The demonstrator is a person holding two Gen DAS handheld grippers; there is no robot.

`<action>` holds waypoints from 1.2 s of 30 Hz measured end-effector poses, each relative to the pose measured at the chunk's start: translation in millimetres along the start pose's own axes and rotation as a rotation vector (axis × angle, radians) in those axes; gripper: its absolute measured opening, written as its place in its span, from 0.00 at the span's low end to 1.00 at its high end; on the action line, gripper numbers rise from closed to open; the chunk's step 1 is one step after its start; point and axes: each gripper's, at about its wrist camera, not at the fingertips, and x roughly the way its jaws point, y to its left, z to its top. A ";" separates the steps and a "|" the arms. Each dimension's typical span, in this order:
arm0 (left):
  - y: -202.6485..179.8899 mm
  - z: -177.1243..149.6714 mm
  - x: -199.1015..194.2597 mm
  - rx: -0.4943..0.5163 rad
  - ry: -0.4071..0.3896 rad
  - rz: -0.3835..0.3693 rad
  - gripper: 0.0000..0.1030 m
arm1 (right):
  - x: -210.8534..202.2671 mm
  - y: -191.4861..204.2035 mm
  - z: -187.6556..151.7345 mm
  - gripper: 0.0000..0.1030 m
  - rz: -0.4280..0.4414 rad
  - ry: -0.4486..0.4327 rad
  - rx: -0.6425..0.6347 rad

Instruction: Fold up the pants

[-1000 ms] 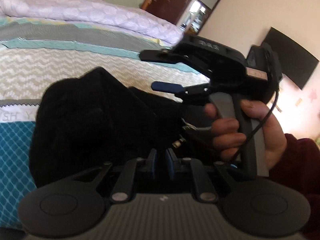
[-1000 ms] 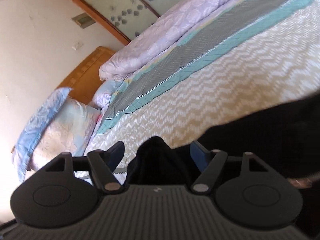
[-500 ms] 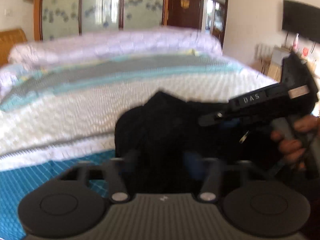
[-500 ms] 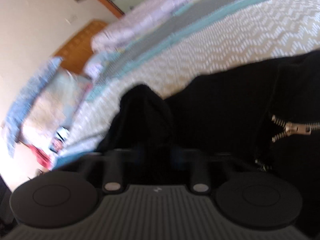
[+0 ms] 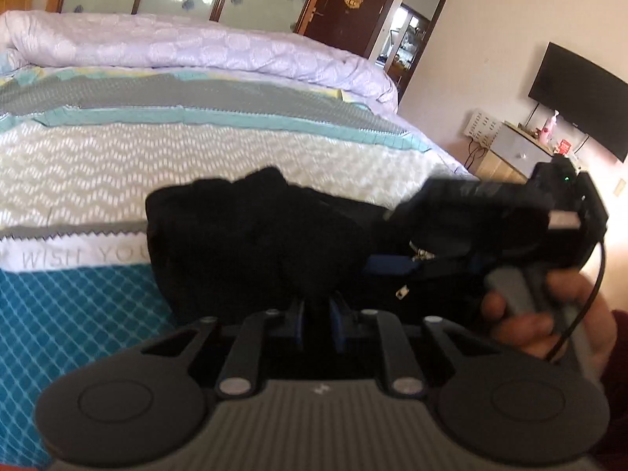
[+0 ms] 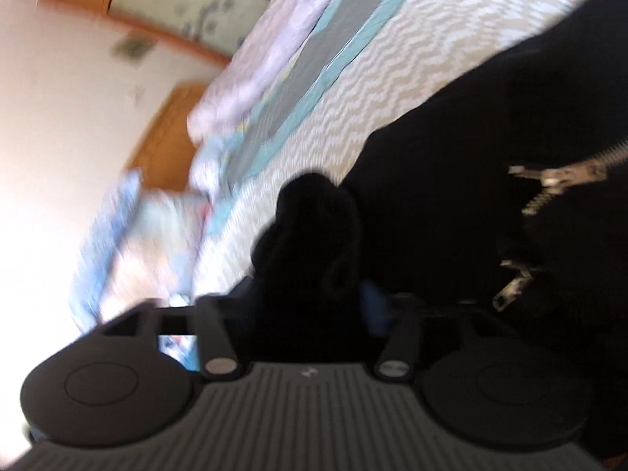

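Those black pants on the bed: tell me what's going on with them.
A person is folding the black pants on the patterned bedspread, a handheld claw in each hand. The left claw is shut on a bunched edge of the fabric. The right claw has just been opening, with a fold of cloth between its spread fingers. The open zipper faces up.

- "WISH YOU" is showing in pale raised letters on the white band of the bedspread (image 5: 78, 253), cut off where the black pants (image 5: 251, 243) are covering it.
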 end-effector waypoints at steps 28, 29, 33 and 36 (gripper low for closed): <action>98.0 24.2 -100.6 -0.365 -0.224 -0.019 0.29 | -0.1 63.5 -56.1 0.41 -0.334 0.007 -0.449; 93.1 26.6 -90.7 -0.346 -0.202 -0.029 0.29 | -8.1 62.3 -56.8 0.43 -0.292 -0.009 -0.426; 73.3 37.9 -54.3 -0.292 -0.128 -0.051 0.29 | -19.8 63.0 -40.7 0.62 -0.224 -0.060 -0.339; 57.0 39.4 -32.6 -0.271 -0.092 -0.065 0.31 | -28.1 67.4 -44.6 0.14 -0.250 -0.113 -0.404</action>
